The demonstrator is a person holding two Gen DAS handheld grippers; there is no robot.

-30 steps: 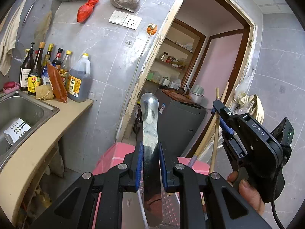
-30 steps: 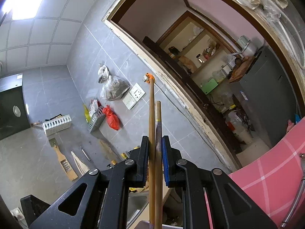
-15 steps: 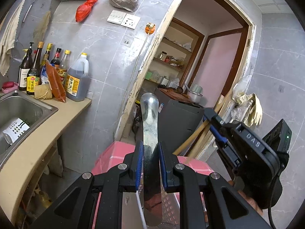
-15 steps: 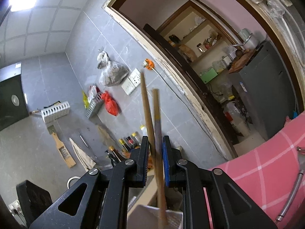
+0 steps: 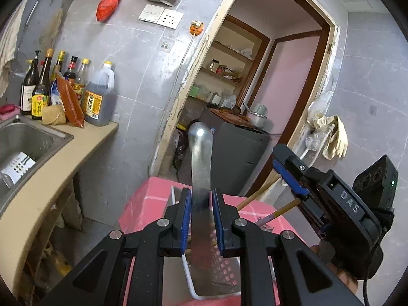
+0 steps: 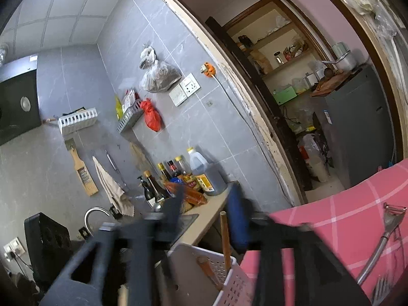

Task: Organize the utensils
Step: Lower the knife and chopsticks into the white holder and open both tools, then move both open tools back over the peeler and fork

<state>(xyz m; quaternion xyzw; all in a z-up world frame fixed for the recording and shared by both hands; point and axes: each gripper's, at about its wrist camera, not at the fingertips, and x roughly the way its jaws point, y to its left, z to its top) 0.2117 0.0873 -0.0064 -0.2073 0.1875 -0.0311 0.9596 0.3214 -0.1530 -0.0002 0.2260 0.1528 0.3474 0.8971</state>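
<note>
1. Left wrist view: the left gripper (image 5: 200, 219) is clenched on the flat handle of a metal spatula (image 5: 201, 158), which stands upright above the white basket (image 5: 178, 196) on the pink checked cloth (image 5: 142, 204).
2. Right wrist view: the right gripper (image 6: 206, 219) is blurred and its jaws are opening. The wooden chopsticks (image 6: 225, 239) stand between the jaws with their lower ends inside the basket, and the pads no longer seem to press on them.
3. Handling, as I judge it: the spatula is stiff, smooth and rather slippery, so the hold on the flat middle of the handle is the safe one. The chopsticks are light, thin and stiff and roll easily, so they are best taken together near the middle.
4. A metal peeler (image 6: 382, 239) lies apart on the cloth, not yet sorted.
</note>
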